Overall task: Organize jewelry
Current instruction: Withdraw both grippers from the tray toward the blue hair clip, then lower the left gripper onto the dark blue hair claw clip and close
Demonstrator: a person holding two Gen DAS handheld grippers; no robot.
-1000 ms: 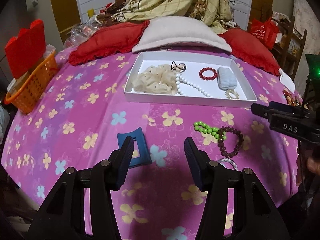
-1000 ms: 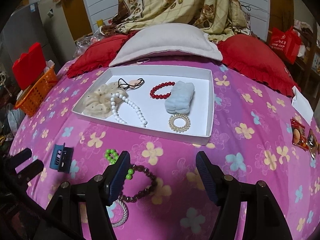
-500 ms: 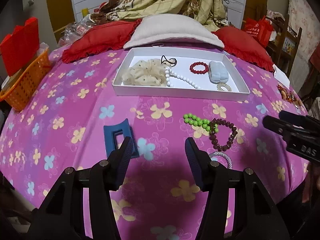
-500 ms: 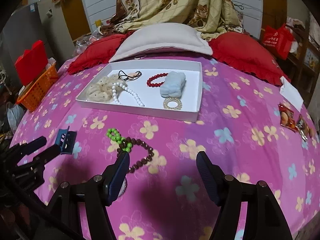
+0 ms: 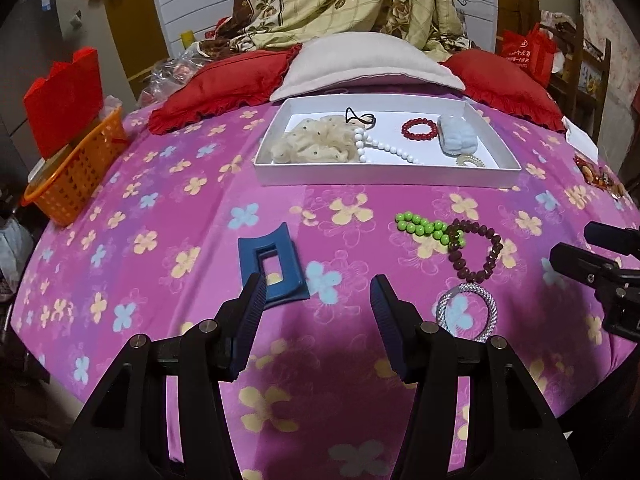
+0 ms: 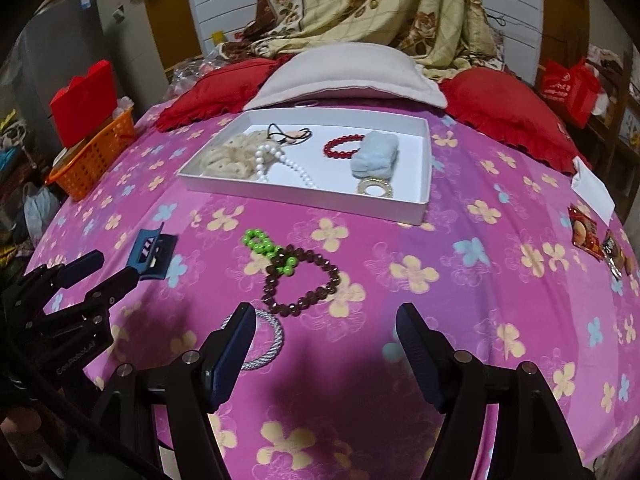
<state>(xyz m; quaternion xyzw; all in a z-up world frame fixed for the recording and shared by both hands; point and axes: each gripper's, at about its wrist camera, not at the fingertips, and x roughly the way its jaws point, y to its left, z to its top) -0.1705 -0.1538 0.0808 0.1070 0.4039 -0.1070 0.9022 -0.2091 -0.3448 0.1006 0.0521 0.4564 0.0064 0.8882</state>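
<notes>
On the pink flowered bedspread lie a blue hair clip, a green bead bracelet, a brown bead bracelet and a silver ring bracelet. My left gripper is open and empty, with the clip just ahead of its left finger. My right gripper has its jaws opening with nothing between them. The brown bracelet lies ahead of it, and the silver ring is partly hidden by its left finger. The white tray further back holds scrunchies, beads and hair ties.
Red and beige pillows and a heaped blanket lie behind the tray. An orange basket stands at the bed's left edge. Snack packets and a white paper lie at the right edge.
The right gripper has drawn back from the tray, so the bracelets now lie ahead of it, and its jaws stand wider. The left view has shifted only slightly.
</notes>
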